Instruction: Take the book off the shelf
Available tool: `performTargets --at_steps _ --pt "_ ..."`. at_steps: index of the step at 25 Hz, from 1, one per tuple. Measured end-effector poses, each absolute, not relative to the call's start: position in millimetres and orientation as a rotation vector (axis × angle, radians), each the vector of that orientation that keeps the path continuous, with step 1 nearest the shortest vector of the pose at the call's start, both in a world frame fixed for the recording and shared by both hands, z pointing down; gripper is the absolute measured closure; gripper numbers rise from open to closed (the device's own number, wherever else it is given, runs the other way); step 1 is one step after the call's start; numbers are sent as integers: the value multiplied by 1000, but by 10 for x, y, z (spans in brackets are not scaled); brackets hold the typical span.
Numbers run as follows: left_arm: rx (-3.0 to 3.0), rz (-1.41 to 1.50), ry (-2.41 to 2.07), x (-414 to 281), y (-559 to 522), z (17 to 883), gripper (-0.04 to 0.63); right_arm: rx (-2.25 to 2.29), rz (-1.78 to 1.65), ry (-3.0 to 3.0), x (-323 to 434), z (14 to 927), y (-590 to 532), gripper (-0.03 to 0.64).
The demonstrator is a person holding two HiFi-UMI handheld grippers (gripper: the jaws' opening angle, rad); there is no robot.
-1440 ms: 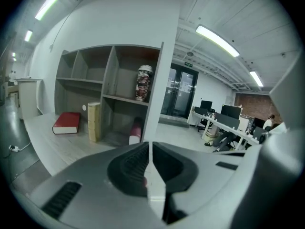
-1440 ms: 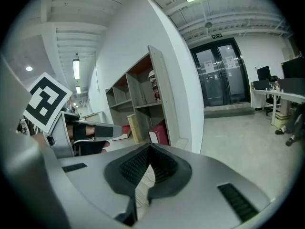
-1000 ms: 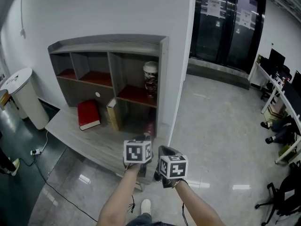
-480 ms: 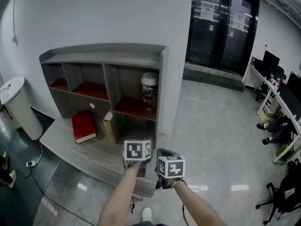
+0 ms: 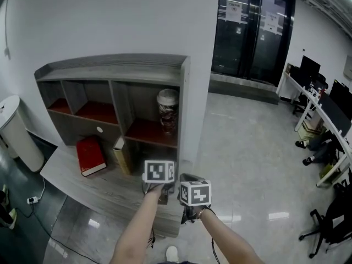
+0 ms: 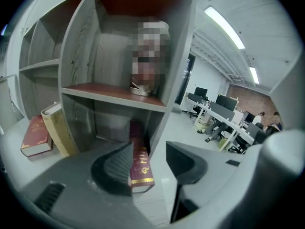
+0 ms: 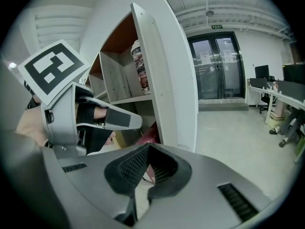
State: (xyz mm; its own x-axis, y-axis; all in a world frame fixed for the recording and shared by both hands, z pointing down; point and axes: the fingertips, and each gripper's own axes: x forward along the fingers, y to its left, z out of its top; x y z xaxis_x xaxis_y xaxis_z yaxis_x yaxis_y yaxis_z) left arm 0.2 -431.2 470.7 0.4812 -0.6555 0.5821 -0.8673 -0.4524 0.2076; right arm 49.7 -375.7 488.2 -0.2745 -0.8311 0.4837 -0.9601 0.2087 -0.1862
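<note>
As L gripper [image 6: 148,150] opens, book [image 6: 141,168] lies between.

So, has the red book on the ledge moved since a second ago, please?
No. The red book still lies at the foot of the shelf, just left of the tan book.

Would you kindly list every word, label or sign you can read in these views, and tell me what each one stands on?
No text here is legible.
On the maroon book: gold print, too blurred to read.
On the glass doors: paper notices, too small to read.
Above the doors: green sign, too small to read.
On the jar: label, too small to read.
</note>
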Motion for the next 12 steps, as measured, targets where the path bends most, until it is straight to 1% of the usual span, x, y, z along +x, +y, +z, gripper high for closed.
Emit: performTargets --at_steps 12 --pt "2192 740 -1203 122 -4574 5060 396 1722 685 -2156 626 4976 -3972 617"
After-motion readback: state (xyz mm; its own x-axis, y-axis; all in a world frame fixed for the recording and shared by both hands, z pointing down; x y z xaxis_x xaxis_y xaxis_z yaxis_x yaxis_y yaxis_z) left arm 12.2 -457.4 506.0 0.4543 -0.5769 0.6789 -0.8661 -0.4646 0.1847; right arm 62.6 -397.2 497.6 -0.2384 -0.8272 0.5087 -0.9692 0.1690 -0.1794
